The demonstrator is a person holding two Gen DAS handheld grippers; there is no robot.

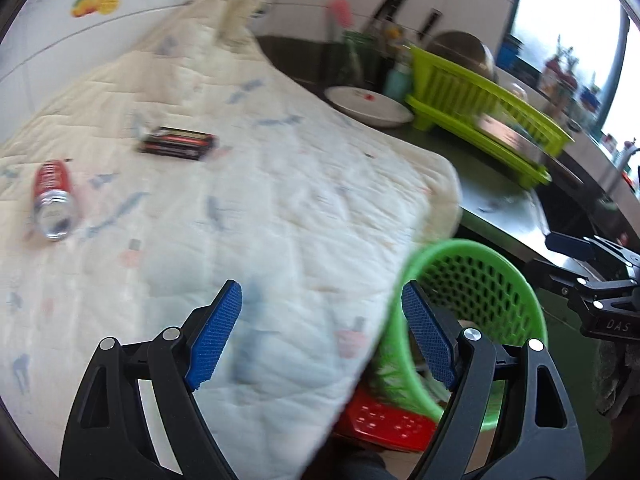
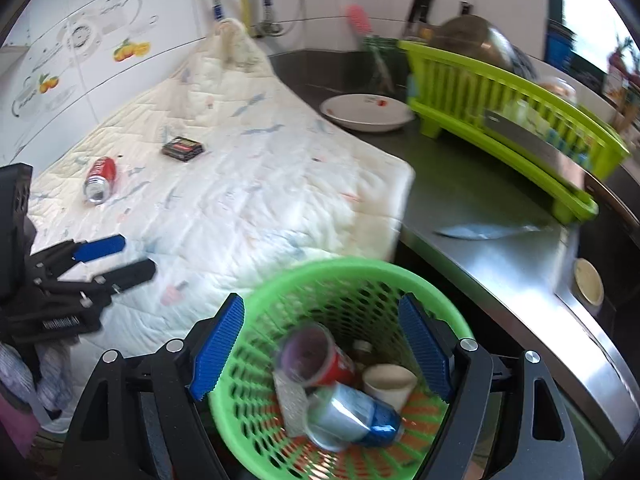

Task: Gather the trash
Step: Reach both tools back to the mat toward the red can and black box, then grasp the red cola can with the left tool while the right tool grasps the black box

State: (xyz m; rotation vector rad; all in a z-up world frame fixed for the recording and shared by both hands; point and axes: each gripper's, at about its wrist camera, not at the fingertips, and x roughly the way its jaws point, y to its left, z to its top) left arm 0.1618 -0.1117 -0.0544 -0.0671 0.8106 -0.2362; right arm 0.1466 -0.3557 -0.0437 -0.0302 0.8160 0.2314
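The green basket (image 2: pixel 340 360) by the quilted mat's near edge already holds a red cup, a blue-and-silver can and a paper cup. Beyond it on the mat (image 2: pixel 240 184) lie a red can (image 2: pixel 100 184) and a dark packet (image 2: pixel 183 148), still uncollected. The left gripper (image 1: pixel 320 336) and right gripper (image 2: pixel 320 348) both stand wide and empty. Judged next: reach to the red can and close.

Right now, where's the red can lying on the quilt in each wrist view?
Left wrist: red can lies at the far left on the quilt, left of and below the black packet.
Right wrist: same can, left of centre, upper half.
Shared landmark: the black packet, just beyond the can.
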